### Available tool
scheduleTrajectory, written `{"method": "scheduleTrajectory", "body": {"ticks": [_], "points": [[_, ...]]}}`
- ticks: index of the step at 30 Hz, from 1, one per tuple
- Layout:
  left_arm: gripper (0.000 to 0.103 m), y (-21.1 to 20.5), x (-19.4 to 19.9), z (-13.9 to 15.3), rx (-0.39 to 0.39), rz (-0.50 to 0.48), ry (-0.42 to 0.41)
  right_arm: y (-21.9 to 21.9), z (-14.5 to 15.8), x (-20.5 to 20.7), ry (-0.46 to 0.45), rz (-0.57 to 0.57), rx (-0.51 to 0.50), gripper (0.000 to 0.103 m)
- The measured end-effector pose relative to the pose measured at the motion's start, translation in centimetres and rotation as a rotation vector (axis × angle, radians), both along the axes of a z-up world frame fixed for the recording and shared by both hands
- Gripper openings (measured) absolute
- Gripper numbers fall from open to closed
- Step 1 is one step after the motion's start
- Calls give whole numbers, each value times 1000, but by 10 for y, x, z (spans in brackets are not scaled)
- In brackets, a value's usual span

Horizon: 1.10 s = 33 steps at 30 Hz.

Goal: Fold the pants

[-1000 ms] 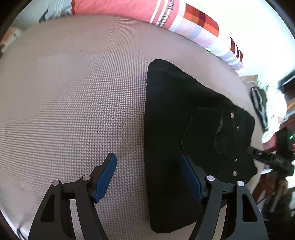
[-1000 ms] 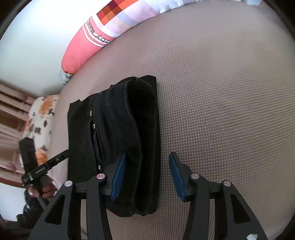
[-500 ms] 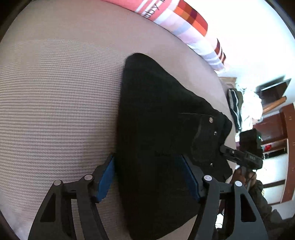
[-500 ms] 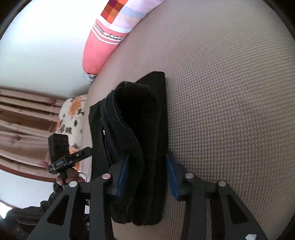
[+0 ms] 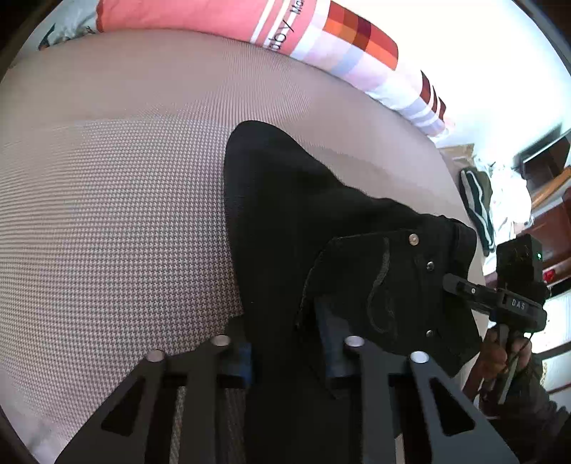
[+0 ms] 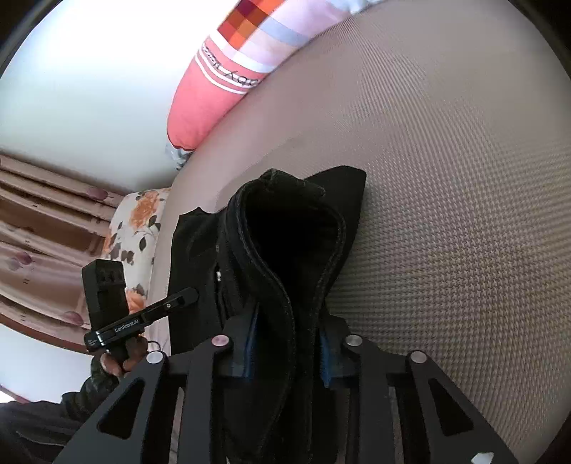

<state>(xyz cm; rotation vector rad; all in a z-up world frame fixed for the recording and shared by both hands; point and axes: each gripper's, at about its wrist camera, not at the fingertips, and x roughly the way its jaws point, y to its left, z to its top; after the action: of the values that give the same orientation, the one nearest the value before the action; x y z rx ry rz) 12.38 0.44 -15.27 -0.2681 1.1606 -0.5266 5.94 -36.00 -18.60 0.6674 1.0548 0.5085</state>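
Black pants (image 5: 299,221) lie folded into a thick bundle on a beige houndstooth bed cover (image 5: 114,214). A back pocket with rivets (image 5: 392,285) faces up. My left gripper (image 5: 285,353) is shut on the near edge of the bundle, the cloth filling the gap between its blue pads. My right gripper (image 6: 285,353) is shut on the other end of the pants (image 6: 285,257), where the folded layers bulge up into a loop. Each gripper shows in the other's view, the right one in the left wrist view (image 5: 499,299) and the left one in the right wrist view (image 6: 139,321).
A pink striped and checked bolster pillow (image 5: 285,32) lies along the far edge of the bed. A floral pillow (image 6: 135,228) and curtains (image 6: 39,228) are at the left in the right wrist view. Clothes (image 5: 478,210) and wooden furniture stand beyond the bed's right side.
Both grippers moved in over the ends of the folded pants and closed on them. The bundle has bunched and lifted slightly.
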Motion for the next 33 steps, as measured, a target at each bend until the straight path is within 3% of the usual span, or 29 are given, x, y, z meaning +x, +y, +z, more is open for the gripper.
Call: {"method": "scheduleTrajectory", "body": {"ticks": [4, 10, 11, 23, 33], "points": [[16, -1, -8, 13, 31, -4, -42, 9, 17, -4, -19, -27, -26, 21], [15, 8, -6, 33, 6, 19, -71, 23, 36, 5, -38, -35, -31, 19], [15, 8, -3, 37, 8, 26, -81, 24, 37, 10, -90, -53, -34, 19], [15, 31, 50, 57, 67, 126, -141, 66, 49, 77, -121, -18, -19, 19], [15, 33, 98, 51, 82, 148, -150, 74, 54, 112, -120, -37, -29, 19]]}}
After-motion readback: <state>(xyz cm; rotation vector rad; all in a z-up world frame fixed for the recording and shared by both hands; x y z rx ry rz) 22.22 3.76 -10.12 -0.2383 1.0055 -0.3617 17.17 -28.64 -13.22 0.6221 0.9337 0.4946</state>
